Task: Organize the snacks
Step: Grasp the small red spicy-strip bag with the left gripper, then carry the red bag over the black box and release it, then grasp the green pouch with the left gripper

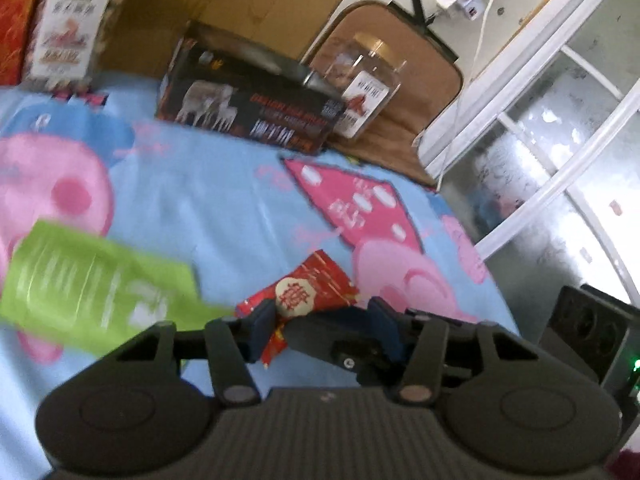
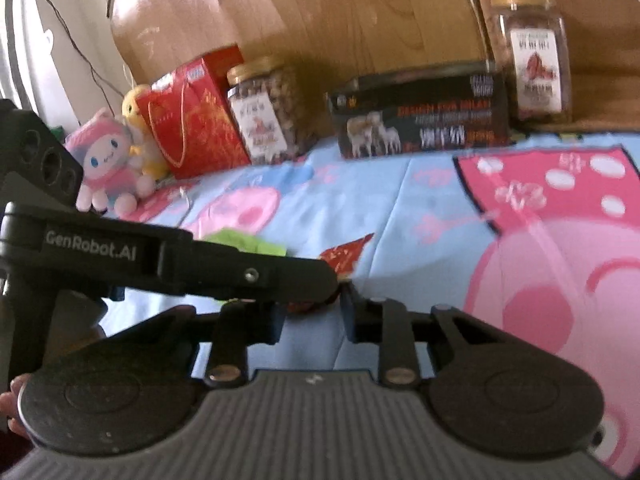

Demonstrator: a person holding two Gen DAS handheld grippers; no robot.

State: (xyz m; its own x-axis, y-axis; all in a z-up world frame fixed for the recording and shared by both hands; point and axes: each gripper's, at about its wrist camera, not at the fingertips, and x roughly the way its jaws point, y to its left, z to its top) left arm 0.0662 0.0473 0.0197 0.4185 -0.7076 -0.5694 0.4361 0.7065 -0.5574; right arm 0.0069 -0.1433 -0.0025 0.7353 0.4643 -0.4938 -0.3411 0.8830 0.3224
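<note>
A small red snack packet (image 1: 300, 294) with a round beige emblem lies on the blue cartoon bedsheet (image 1: 208, 200). My left gripper (image 1: 320, 328) is open around its near end; the right gripper's black finger (image 1: 320, 330) reaches in between my fingers. In the right wrist view, the left gripper's arm (image 2: 200, 264) crosses in front; the red packet (image 2: 346, 258) peeks out behind it. My right gripper (image 2: 312, 320) is open with nothing seen between its fingers. A green pouch (image 1: 92, 284) lies to the left, also showing in the right wrist view (image 2: 244, 242).
Along the wooden headboard stand a black box (image 2: 420, 124), two nut jars (image 2: 266, 114) (image 2: 528, 56), a red gift bag (image 2: 196, 120) and plush toys (image 2: 108, 164). A brown cushion (image 1: 404, 92) and a window (image 1: 560, 152) lie on the right.
</note>
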